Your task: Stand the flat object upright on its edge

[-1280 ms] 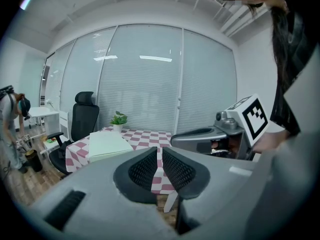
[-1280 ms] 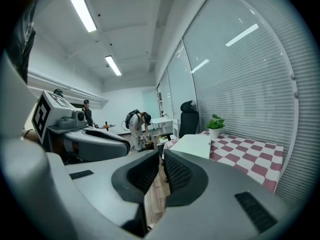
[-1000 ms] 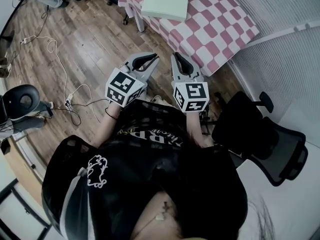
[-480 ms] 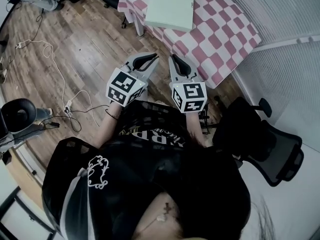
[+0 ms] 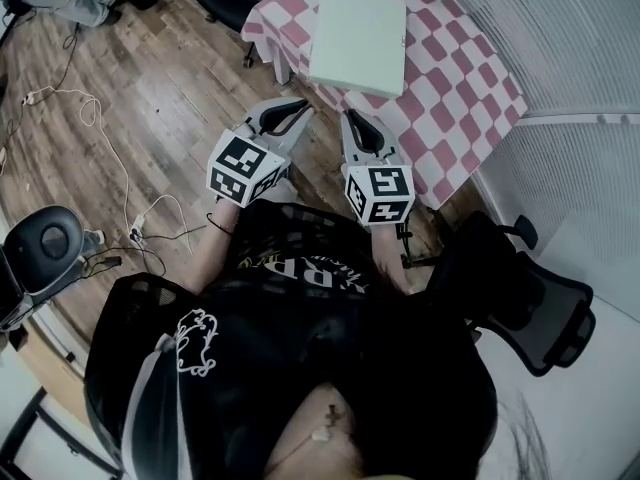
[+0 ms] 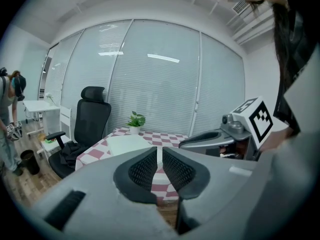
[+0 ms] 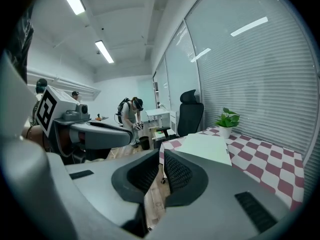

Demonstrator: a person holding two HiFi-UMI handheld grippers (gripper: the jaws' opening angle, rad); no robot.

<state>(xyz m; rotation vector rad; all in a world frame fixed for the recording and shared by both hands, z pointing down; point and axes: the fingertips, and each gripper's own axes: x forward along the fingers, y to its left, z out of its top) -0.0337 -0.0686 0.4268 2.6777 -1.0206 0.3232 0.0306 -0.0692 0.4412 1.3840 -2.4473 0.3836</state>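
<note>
Wood floor fills most of the head view. The bench, under a checked cloth, sits at the top. A black chair stands at the person's right, clear of the work.

The slab, pale and thin, lies flat on the cloth towards the bench's near end, one side close to the bench edge. Nothing touches it.

The left hand-held gripper and the right hand-held gripper are side by side, aimed at the bench and short of it. Both are clenched with nothing between the pads, as each gripper view shows. A small potted plant stands beyond the slab at the far end.

Risks, as I judge them:
- Closed jaws cannot get under a flat edge, so a push would only slide the slab.
- That push could ruck the cloth or send the slab off the near side.
- On end, a thin edge on soft cloth could tip over if released too early.
- A long swing could knock the plant.
</note>
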